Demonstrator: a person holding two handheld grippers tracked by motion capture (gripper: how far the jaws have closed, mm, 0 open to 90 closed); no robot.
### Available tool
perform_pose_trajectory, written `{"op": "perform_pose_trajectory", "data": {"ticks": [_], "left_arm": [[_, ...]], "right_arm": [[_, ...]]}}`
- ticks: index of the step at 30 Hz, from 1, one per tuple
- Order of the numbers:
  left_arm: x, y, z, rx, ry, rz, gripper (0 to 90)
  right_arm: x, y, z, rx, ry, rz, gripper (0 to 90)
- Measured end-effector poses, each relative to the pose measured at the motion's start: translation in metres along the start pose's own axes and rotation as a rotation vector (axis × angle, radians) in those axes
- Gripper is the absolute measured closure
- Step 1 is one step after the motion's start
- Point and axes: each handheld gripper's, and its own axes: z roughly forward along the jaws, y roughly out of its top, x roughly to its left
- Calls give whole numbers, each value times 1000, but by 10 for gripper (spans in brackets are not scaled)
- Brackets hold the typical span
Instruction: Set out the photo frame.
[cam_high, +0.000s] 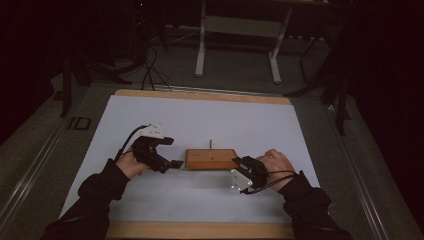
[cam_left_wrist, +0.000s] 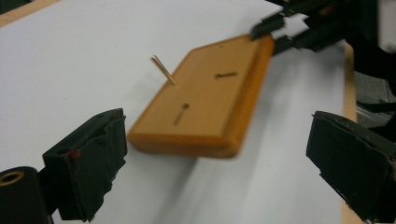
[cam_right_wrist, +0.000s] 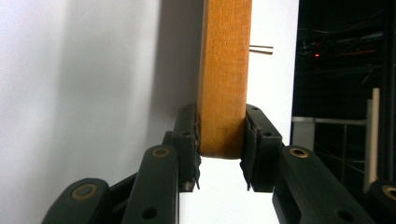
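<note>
At the middle of a white table, a wooden block hangs lifted by one end, the right gripper clamped across its thickness while the left gripper waits just off the opposite end, jaws spread wide and empty. Held by so short a bite, the block could pivot or slip free if the hand tilts, and the thin metal pin standing in it could catch the approaching jaws. Flat, honey-coloured and round-edged, the block carries a slot and a small hole on its top face
</note>
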Motion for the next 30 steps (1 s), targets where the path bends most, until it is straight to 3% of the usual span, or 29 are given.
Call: {"op": "perform_pose_trajectory", "data": {"ticks": [12, 18, 24, 26, 30], "left_arm": [[-30, -26, -12, -34, -19, 7, 41], [-43, -42, -6, -33, -19, 18, 24], [-46, -54, 1, -44, -7, 3, 19], [-44, -58, 5, -66, -8, -29, 19], [-42, -61, 7, -69, 15, -24, 19]], "right_arm": [[-30, -7, 2, -29, 117, 50, 699], [-45, -11, 5, -50, 168, 84, 700], [-56, -11, 7, -38, 209, 92, 702], [-64, -13, 9, -45, 239, 110, 702], [-77, -16, 14, -48, 287, 148, 702]]}}
